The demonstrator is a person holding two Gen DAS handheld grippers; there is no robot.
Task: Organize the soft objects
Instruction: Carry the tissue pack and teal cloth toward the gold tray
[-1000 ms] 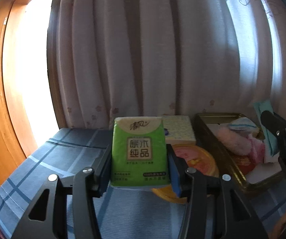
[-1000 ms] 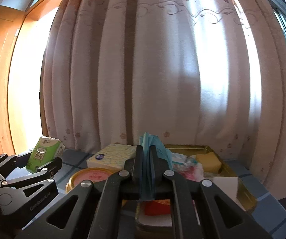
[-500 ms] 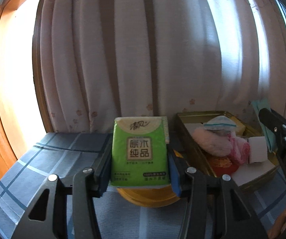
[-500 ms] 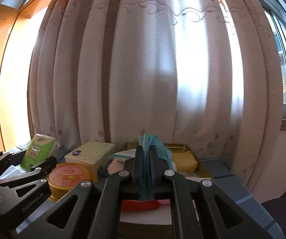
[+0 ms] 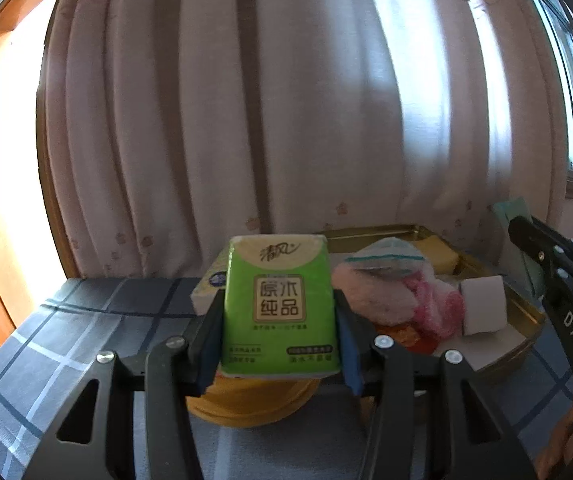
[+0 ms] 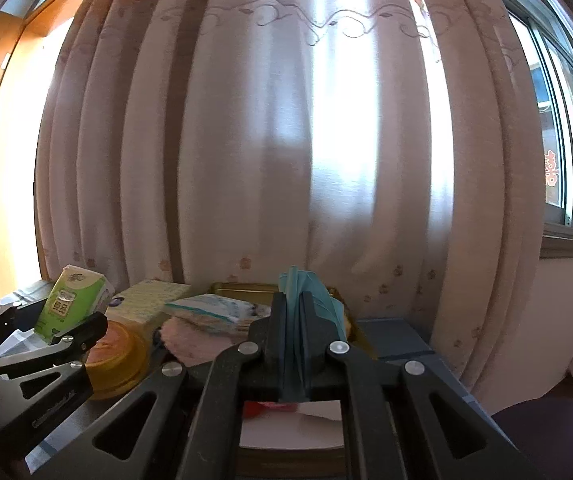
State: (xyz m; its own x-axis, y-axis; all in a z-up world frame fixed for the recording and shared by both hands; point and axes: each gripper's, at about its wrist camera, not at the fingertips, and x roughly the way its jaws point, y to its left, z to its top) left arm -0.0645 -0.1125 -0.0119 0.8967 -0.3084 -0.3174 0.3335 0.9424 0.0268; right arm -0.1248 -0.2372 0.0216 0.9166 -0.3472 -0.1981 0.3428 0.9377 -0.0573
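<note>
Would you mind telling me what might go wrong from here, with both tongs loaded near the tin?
The gold tin already looks crowded with the pink fluffy item and white block, so the green tissue pack in the left tongs may not fit. The right tongs pinch the teal cloth only narrowly; it might slip.
</note>
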